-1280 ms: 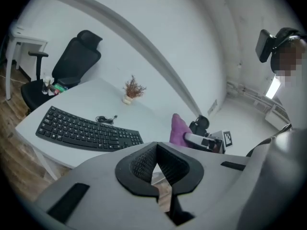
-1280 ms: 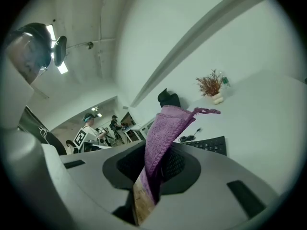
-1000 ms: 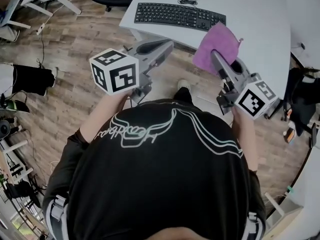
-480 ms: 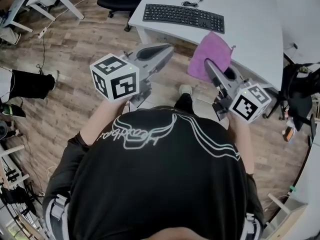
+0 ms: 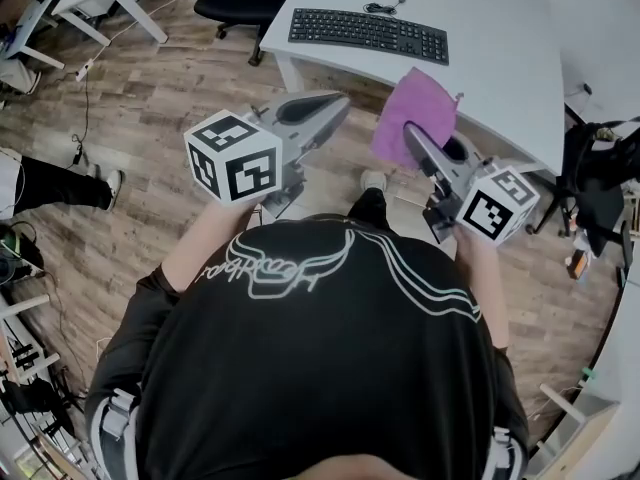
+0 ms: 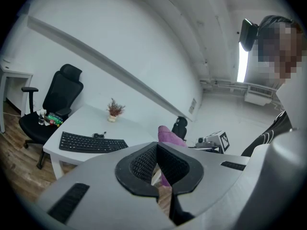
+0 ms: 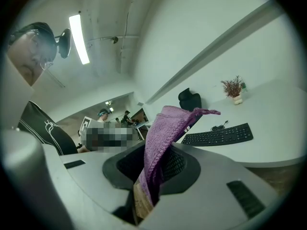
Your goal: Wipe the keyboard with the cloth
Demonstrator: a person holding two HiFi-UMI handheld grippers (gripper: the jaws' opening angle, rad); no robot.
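**Cloth gripped and raised, keyboard not yet touched**

The right gripper (image 7: 154,174) has its 2 fingers clamped on the purple cloth (image 5: 416,106), pinching it by one bunched edge; the rest stands free beyond the fingertips, which leaves a loose flap to drag over the keys. In the head view the cloth hangs over the near edge of the white bench (image 5: 505,38), short of the black keyboard (image 5: 368,34) and apart from it; the keyboard lies flat further back on the bench with its cable behind it. My reading is that the cloth is held high and close to the body for the carry, so wiping has not begun.

The left gripper (image 6: 156,152) has its fingers closed together with nothing between them; it points toward the bench from over the wooden floor, near the keyboard's left half. It looks parked there as the spare hand, perhaps to steady the keyboard once the cloth presses down; nothing is in its way.
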